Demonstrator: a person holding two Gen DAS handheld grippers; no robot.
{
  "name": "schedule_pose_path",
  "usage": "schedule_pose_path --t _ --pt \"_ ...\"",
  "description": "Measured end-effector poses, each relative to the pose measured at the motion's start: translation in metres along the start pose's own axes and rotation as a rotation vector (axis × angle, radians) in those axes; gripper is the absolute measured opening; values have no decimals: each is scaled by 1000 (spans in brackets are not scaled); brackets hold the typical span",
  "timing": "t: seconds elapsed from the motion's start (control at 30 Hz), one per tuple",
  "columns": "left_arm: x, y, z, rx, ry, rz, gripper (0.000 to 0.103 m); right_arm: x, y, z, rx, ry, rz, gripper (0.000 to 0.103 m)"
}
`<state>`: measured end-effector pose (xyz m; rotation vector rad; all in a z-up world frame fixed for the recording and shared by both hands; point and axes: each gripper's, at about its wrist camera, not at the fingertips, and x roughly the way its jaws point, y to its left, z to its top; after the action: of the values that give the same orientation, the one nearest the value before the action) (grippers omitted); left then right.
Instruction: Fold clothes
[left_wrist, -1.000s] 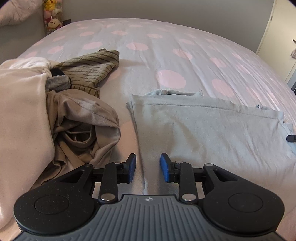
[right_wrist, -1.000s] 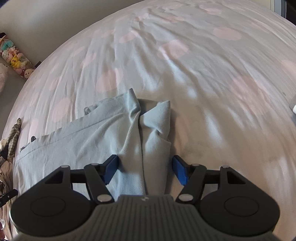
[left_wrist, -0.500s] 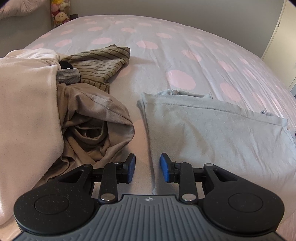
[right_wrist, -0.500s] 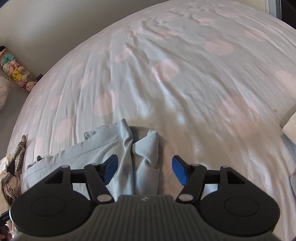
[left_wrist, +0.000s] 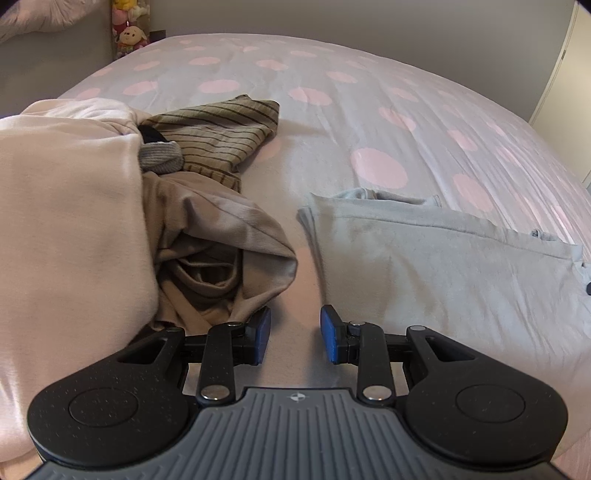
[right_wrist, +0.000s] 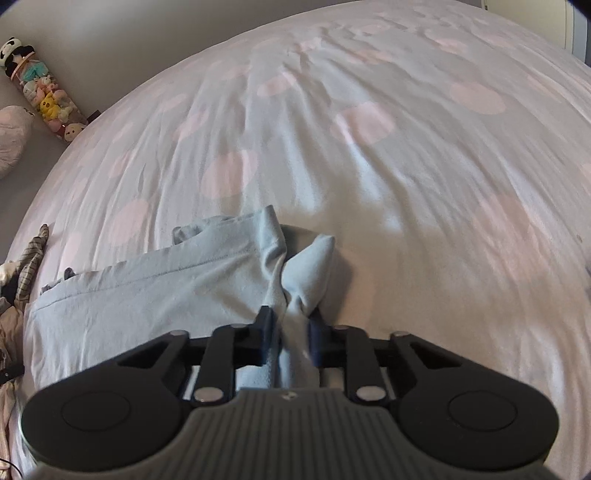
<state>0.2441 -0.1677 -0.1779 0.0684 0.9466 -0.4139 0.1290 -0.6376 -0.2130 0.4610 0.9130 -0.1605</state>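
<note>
On the polka-dot bed: right gripper clamped on pale blue garment; left gripper free.

Pale blue garment (right_wrist: 147, 306) lies spread flat on the bedspread (right_wrist: 369, 166), one end bunched and pinched between the closed fingers of the right gripper (right_wrist: 289, 328); a fold of cloth stands up just past the pads. Left gripper (left_wrist: 294, 334) hovers with jaws parted, nothing between them, over bare sheet just beside the garment's near left edge. Left of that: heap of unfolded clothes – tan garment (left_wrist: 221, 251), cream garment (left_wrist: 70, 221), striped olive garment (left_wrist: 221, 136), grey sock (left_wrist: 160, 158). Stuffed toys (left_wrist: 129, 29) at the far wall.
</note>
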Motion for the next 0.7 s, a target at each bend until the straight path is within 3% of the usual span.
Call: schedule_pose_path --t 0.37,0.7 --pt "-21 5 2 31 -59 -8 28 -51 82 27 -135 3 22 11" --pt "-36 31 3 -75 -115 -75 28 -69 196 40 -187 32 185 10"
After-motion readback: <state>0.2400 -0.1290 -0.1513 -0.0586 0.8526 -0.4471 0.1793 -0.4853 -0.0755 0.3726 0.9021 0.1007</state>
